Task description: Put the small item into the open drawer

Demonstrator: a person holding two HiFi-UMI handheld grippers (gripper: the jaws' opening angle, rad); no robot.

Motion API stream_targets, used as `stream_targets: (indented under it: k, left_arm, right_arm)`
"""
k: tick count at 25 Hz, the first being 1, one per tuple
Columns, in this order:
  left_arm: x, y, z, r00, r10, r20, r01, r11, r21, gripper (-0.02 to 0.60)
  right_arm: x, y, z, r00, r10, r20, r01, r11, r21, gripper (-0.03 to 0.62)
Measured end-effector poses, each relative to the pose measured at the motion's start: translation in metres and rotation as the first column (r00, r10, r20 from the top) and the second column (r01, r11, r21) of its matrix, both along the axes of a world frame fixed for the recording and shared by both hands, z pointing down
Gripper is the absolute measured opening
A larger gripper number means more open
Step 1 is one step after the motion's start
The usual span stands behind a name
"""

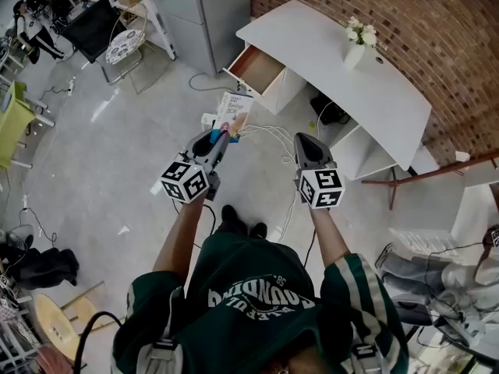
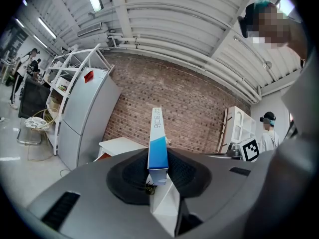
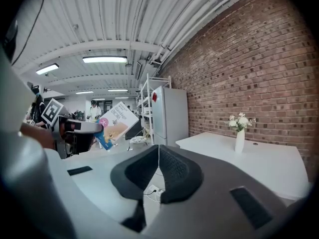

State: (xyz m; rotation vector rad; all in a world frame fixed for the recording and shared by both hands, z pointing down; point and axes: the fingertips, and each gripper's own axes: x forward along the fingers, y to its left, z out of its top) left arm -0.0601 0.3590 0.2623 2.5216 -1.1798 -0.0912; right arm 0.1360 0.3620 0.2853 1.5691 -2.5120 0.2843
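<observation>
Head view: open drawer (image 1: 257, 67) at twelve o'clock of the box (image 1: 236, 107).
Left gripper (image 1: 221, 133): clamped on box's edge.
Right gripper (image 1: 304, 139): jaws together, empty.
Advice: step closer, lower box flat inside.

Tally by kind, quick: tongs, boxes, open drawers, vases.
tongs: 2 (left tongs shut on the box, right tongs shut, empty)
box: 1
open drawer: 1
vase: 1
Total: 5

Free floor (image 1: 140, 139) before open drawer (image 1: 258, 67)
</observation>
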Motion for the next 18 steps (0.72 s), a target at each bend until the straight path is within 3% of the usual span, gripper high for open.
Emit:
stream_targets:
  k: [18]
  left_arm:
    - [0.002, 0.008, 0.000, 0.999, -0.032, -0.003, 0.032, 0.999, 0.000, 0.097]
  right_arm:
    - [-0.008, 0.008, 0.003, 0.998, -0.056, 0.006, 0.056, 0.998, -0.018, 0.025]
